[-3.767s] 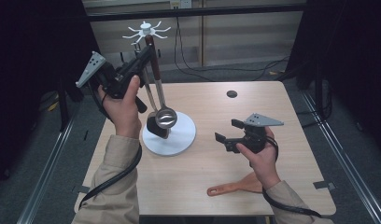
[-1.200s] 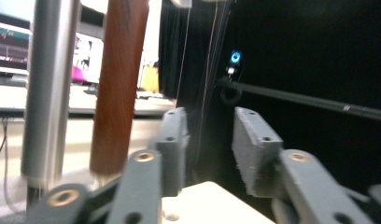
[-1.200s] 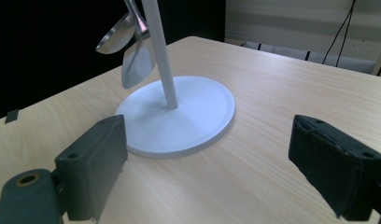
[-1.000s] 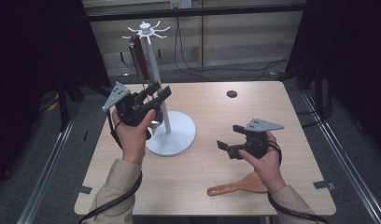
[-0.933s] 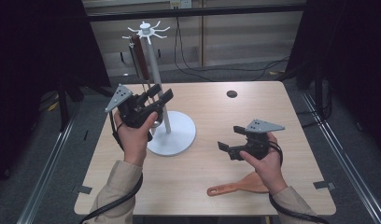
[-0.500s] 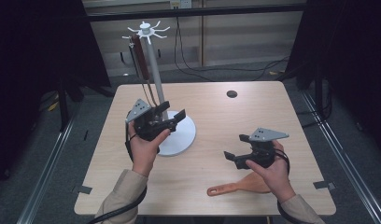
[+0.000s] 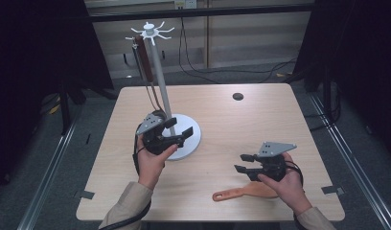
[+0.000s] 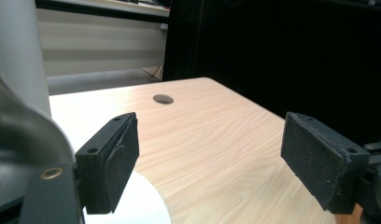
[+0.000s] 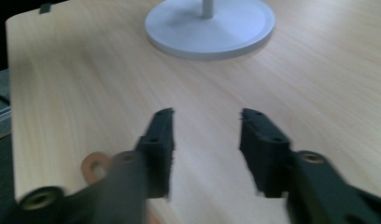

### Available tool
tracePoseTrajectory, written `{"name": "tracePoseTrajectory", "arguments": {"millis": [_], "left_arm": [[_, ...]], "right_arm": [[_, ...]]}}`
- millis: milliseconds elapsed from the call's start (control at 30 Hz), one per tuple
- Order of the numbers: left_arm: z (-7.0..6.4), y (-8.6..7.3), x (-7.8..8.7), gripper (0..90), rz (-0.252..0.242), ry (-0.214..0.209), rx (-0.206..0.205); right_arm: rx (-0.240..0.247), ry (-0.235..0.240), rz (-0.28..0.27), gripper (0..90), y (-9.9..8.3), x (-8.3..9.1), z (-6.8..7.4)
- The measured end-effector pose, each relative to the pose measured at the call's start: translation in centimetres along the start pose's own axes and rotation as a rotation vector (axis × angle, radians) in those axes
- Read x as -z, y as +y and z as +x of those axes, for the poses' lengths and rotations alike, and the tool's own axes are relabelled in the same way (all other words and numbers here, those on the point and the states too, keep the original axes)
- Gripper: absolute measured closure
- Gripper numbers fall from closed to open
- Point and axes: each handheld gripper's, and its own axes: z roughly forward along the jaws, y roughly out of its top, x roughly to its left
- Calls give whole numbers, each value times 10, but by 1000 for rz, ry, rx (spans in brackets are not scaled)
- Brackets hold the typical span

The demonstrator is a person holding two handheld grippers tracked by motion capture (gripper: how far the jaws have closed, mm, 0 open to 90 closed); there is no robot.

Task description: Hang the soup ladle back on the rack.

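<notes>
High view: orange wooden spatula is lying flat near the table's near edge, just beneath the right gripper, whose jaws are standing spread, empty

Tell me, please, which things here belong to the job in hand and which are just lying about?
Job in hand:
- white rack stand
- utensil hanging on it
- orange spatula
- left gripper and right gripper, both open

Lying about:
- dark disc
- floor cables
</notes>
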Motion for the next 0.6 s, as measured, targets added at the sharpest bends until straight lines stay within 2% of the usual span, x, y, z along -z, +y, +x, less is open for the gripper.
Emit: {"name": "tracePoseTrajectory", "arguments": {"millis": [33, 133, 200, 333, 400, 433, 533, 600], "left_arm": [[0, -1, 0, 191, 3, -3, 5], [1, -5, 1, 188, 18, -7, -1], [1, -7, 1, 187, 18, -9, 6], [2, -16, 2, 186, 31, -11, 19], [3, -19, 0, 184, 42, -10, 23], [2, -19, -1, 183, 37, -5, 37], [2, -19, -2, 181, 40, -15, 20], [-1, -20, -4, 181, 32, -23, 30]], "right_arm": [[7, 19, 10, 674, -1, 0, 1], [31, 83, 57, 790, -7, 1, 4], [56, 99, 102, 810, -13, 1, 7], [93, 172, 170, 836, -26, 1, 18], [114, 186, 206, 876, -31, 0, 23], [110, 196, 217, 885, -33, -1, 25], [115, 246, 259, 900, -39, -4, 30], [110, 274, 271, 900, -40, -6, 32]]}}
